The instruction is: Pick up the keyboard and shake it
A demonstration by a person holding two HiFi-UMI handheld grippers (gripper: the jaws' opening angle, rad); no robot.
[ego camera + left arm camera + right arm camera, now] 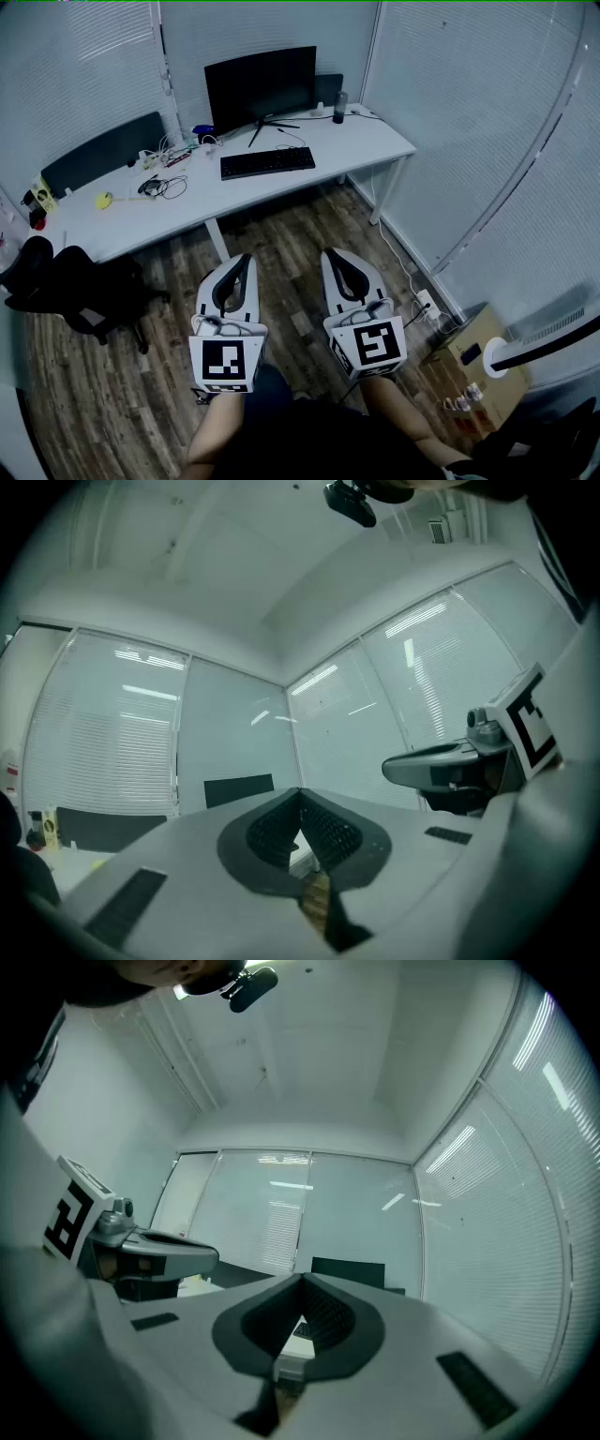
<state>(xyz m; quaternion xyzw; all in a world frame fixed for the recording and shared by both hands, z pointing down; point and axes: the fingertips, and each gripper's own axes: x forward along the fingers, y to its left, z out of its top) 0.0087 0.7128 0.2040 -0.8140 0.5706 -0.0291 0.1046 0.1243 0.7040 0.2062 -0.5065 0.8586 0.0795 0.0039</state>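
Note:
A black keyboard lies on the white desk, in front of a black monitor. Both grippers are held side by side over the wooden floor, well short of the desk and pointing toward it. My left gripper is shut with nothing in it; in its own view the jaws meet at their tips. My right gripper is also shut and empty, jaws touching. A sliver of the keyboard shows between the right jaws in the right gripper view. Each gripper view shows the other gripper beside it.
A black office chair stands at the left by the desk. Cables, a yellow item and a dark bottle lie on the desk. A cardboard box and a power strip sit at the right. Blinds surround the room.

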